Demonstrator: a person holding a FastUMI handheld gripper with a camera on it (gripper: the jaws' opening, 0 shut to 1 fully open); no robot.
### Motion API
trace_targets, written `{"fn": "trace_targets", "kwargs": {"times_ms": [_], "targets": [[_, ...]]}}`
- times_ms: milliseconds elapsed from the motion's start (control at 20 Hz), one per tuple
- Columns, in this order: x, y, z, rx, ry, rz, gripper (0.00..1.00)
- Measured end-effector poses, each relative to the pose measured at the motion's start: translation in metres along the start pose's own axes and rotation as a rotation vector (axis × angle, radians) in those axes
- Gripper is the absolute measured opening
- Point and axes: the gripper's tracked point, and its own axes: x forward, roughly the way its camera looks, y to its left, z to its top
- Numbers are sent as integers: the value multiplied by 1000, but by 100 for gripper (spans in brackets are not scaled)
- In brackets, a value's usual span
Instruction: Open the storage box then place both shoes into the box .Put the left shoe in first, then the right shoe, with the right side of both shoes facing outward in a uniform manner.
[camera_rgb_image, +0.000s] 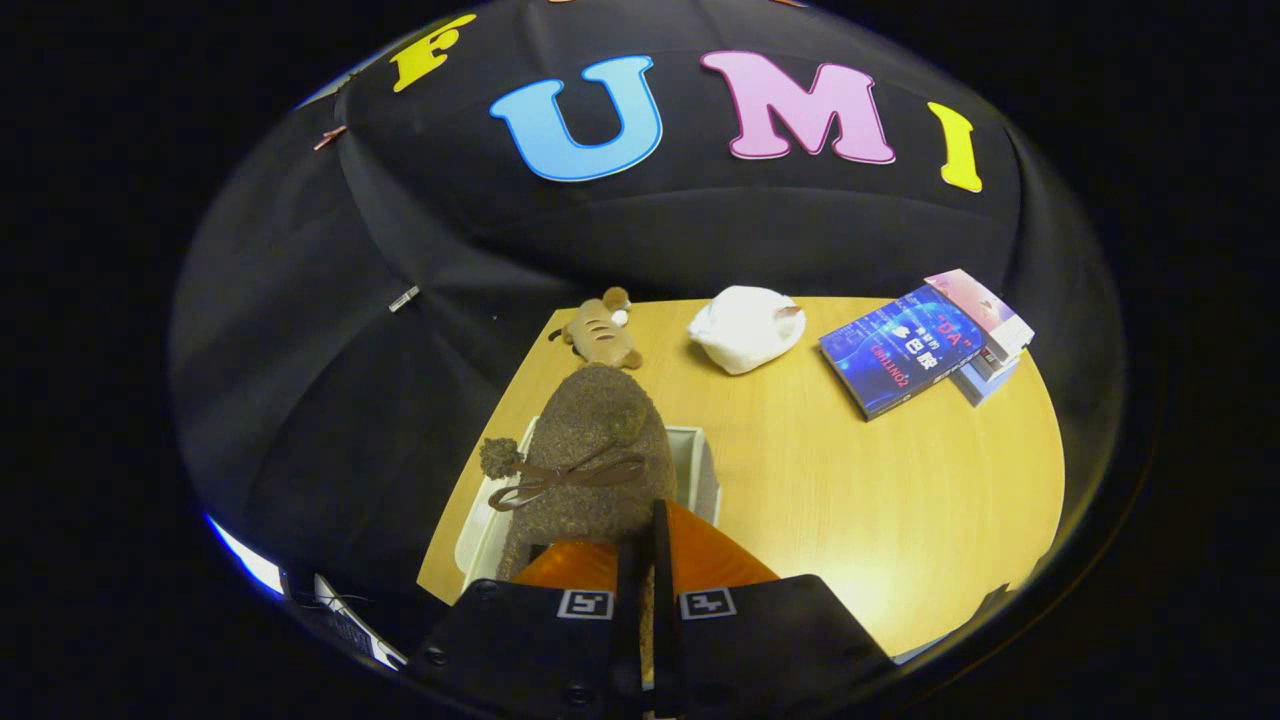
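A light wooden table (880, 500) carries everything. At its far edge lie a small stuffed toy (598, 332) and, beside it, a white shoe (745, 327). Further right sits a stack of books (925, 343). On the near left part of the table stands a white storage box (700, 470).

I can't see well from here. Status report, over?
Tongs shut on the brown shoe. Shoe hangs over the open box, toe ahead. Toy, white cloth and books sit beyond, clear of the box.
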Motion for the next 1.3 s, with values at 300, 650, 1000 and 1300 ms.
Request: {"fn": "trace_targets", "kwargs": {"times_ms": [300, 650, 1000, 1300], "targets": [[56, 4, -46, -41, 112, -148, 10], [79, -7, -76, -126, 182, -286, 9], [78, -22, -83, -163, 207, -341, 10], [85, -9, -94, -121, 231, -258, 25]]}}
